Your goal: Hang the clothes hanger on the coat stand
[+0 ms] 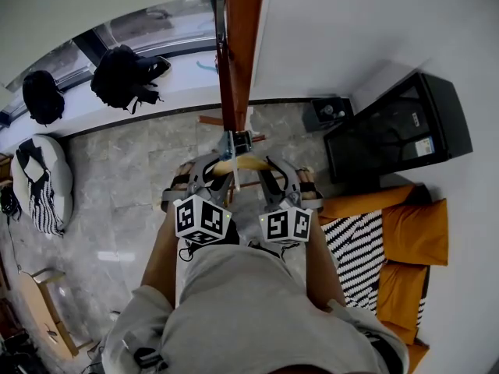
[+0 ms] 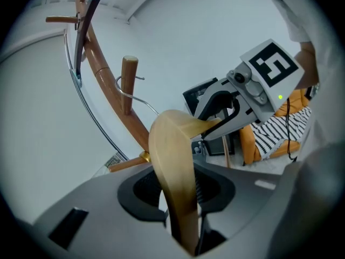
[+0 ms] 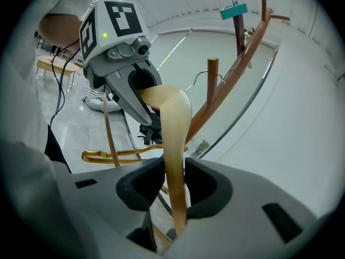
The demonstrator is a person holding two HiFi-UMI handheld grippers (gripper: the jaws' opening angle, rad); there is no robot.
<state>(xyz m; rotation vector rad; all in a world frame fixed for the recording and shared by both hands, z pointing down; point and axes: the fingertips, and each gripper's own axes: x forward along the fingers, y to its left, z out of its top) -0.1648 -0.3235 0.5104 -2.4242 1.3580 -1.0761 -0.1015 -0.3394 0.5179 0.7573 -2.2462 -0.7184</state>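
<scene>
Head view shows left tongs and right tongs both clamping one hanger beside one coat stand.

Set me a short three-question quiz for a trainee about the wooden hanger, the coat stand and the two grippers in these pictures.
1. True or false: the pale wooden clothes hanger lies on the floor.
2. The hanger's metal wire hook is nearest to: A) an upright peg of the brown wooden coat stand; B) an orange cushion; C) a black backpack.
3. How many grippers have their fingers shut on the hanger?

Key: 1 false; it is held up at the stand. 2 A. 3 two: the left gripper and the right gripper, one on each arm of the hanger.
</scene>
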